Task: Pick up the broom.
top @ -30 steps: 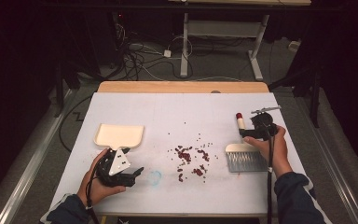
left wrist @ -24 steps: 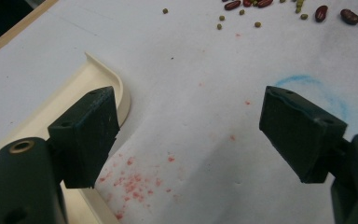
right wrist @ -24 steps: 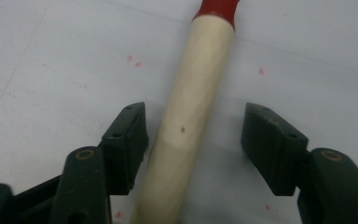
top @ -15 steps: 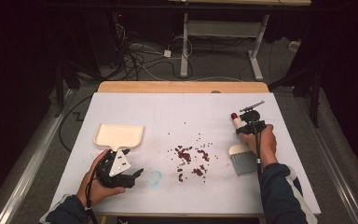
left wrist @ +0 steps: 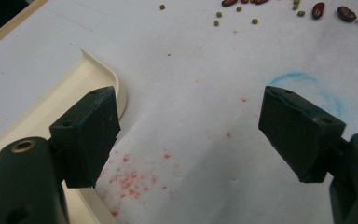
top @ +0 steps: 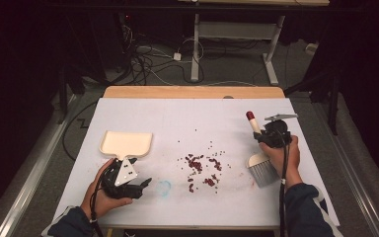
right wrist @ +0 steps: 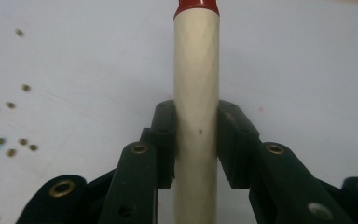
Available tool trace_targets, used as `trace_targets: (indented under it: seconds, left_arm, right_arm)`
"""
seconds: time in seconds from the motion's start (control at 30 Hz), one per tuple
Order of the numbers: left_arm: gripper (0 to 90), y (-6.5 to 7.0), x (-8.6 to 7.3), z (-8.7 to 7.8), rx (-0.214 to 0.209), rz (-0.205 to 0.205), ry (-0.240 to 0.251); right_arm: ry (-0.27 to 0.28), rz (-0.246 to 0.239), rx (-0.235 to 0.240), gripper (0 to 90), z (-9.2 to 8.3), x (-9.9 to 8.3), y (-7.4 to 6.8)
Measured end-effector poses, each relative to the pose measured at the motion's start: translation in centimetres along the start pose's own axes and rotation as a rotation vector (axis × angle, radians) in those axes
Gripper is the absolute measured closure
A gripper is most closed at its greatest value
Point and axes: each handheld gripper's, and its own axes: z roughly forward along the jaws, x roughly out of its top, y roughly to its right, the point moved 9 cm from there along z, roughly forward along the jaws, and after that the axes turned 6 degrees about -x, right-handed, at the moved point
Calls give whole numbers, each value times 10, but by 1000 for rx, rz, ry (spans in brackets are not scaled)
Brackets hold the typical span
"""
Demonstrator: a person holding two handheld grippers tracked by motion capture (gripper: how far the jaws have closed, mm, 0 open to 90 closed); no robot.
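A brush lies at the table's right, with a cream handle [top: 252, 125], a red tip and grey bristles [top: 264, 173]. My right gripper [top: 265, 136] is shut on that handle [right wrist: 196, 70], one pad pressing each side, in the right gripper view [right wrist: 196, 140]. A cream dustpan [top: 126, 142] sits at the left. My left gripper [top: 139, 173] rests open just in front of it, nothing between its jaws [left wrist: 191, 135]; the dustpan's edge [left wrist: 51, 107] lies beside the left jaw. Red beans and small green beans [top: 202, 168] are scattered mid-table.
A blue chalk ring [top: 164, 187] marks the white table cover near the left gripper. Faint red stains [left wrist: 130, 179] dot the sheet. The table's wooden far edge [top: 192, 92] borders a dark floor with cables and a desk frame.
My right gripper has moved left onto the brush handle and closed on it. The left hand and dustpan have stayed in place.
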Motion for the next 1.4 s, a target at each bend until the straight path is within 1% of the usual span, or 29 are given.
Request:
trace_targets:
  seconds: [0.1,0.2,0.23,0.3,0.33,0.37,0.4,0.43,0.57,0.6,0.63,0.67,0.7,0.73,0.77,0.8,0.83,0.87,0.9,0.93,1.0,1.03,1.07,1.17,1.2,1.23,1.27,1.3,1.4]
  left_arm:
    - [195,1,3,-1,-6,-20,13]
    - [198,2,7,-1,-9,-36,23]
    - [198,4,13,-1,-13,-26,38]
    - [199,6,16,-1,-16,-23,44]
    - [200,12,22,-1,-33,-22,59]
    - [201,12,22,-1,-33,-22,59]
    - [201,21,30,0,-76,-43,79]
    - [202,21,30,0,-76,-43,79]
    - [212,46,59,7,-160,-27,121]
    - [214,46,59,7,-160,-27,121]
    - [215,59,75,10,-199,-7,146]
    - [216,59,75,10,-199,-7,146]
    - [218,73,94,14,-243,17,171]
    - [221,73,94,14,-243,17,171]
    - [221,81,104,17,-263,32,183]
    - [222,89,114,19,-283,48,195]
    - [224,97,125,23,-305,59,206]
    - [224,113,145,30,-345,83,227]
    - [225,113,145,30,-345,83,227]
    - [226,127,164,38,-377,95,244]
    - [227,139,181,47,-389,111,262]
    - [230,143,188,51,-399,108,270]
    - [234,143,188,51,-399,108,270]
    - [273,152,207,68,-401,82,288]
    - [299,153,209,72,-388,81,288]
    - [323,153,209,72,-388,81,288]
    - [345,152,210,79,-365,83,283]
    - [372,152,210,82,-378,68,286]
    - [470,150,208,85,-377,61,277]
  right_arm:
    - [118,8,16,709,-27,5,0]
    - [215,26,35,710,-52,6,0]
    - [238,30,42,709,-59,6,-1]
    - [289,31,44,710,-72,6,0]
    - [306,34,47,710,-79,6,0]
    - [332,39,52,710,-86,6,0]
    - [360,40,50,710,-95,6,1]
    - [376,44,53,710,-100,6,1]
    - [444,50,51,710,-124,5,-1]
    - [465,48,45,710,-129,6,-2]
    - [471,44,52,710,-134,6,-4]
    - [473,43,58,710,-137,7,-6]
    - [495,55,58,710,-142,8,-7]
    - [501,42,64,710,-146,9,-10]
    - [493,30,69,710,-147,10,-15]
    - [515,29,65,710,-151,12,-19]
    - [521,11,61,709,-153,14,-24]
    - [514,-8,60,709,-153,16,-30]
    - [527,-10,68,709,-155,18,-36]
    - [538,-17,85,709,-157,19,-43]
    - [531,-49,97,709,-156,21,-57]
    - [538,-59,100,709,-157,22,-64]
    - [538,-74,102,709,-156,23,-71]
    - [545,-99,126,709,-154,23,-90]
    - [539,-110,130,709,-154,23,-96]
    - [545,-113,133,709,-154,23,-100]
    - [549,-119,144,709,-154,23,-106]
    - [546,-135,150,709,-155,23,-110]
    - [555,-140,169,708,-157,22,-119]
